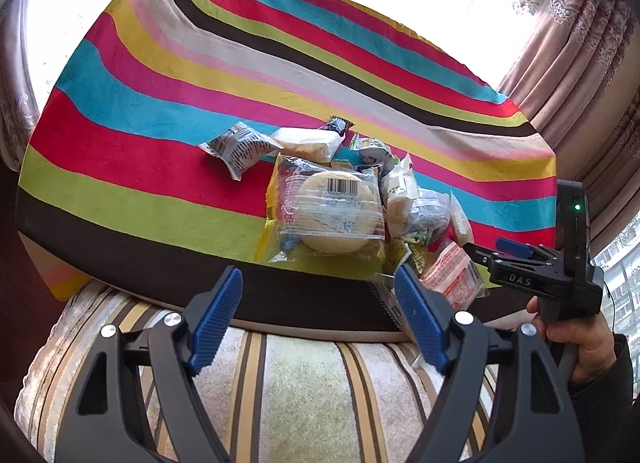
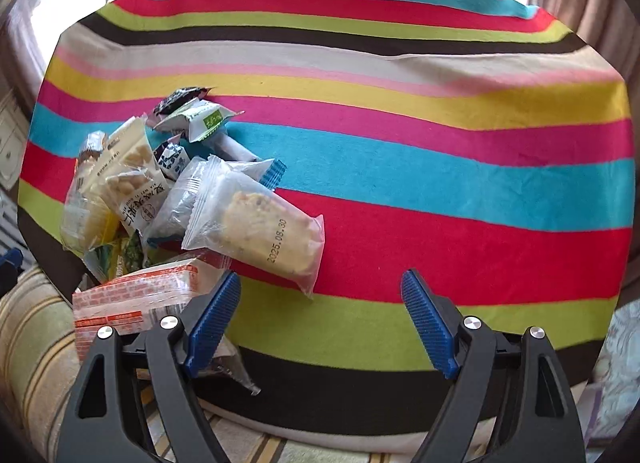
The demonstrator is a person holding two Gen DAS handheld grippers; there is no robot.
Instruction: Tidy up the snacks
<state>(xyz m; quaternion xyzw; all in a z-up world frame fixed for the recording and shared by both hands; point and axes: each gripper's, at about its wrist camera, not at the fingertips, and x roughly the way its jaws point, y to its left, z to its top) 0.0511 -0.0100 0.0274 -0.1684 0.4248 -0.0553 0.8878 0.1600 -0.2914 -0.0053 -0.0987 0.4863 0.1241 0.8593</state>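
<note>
Snacks (image 2: 180, 199) lie heaped left of open right tool (image 2: 320, 323).

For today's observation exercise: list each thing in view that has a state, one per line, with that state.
Left tongs: open, empty.
Right tongs: open, empty.
Clear-wrapped round pale bun: sealed, lying flat atop the pile.
Clear cookie packet, date-stamped: sealed, leaning on the pile.
Striped multicolour cloth: spread flat.

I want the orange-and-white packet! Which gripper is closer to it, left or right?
Right. The right gripper hangs open just beside the orange-and-white packet, with its fingertips at the packet's edge. The left gripper, also open, sits further back, near the table's front edge.
</note>
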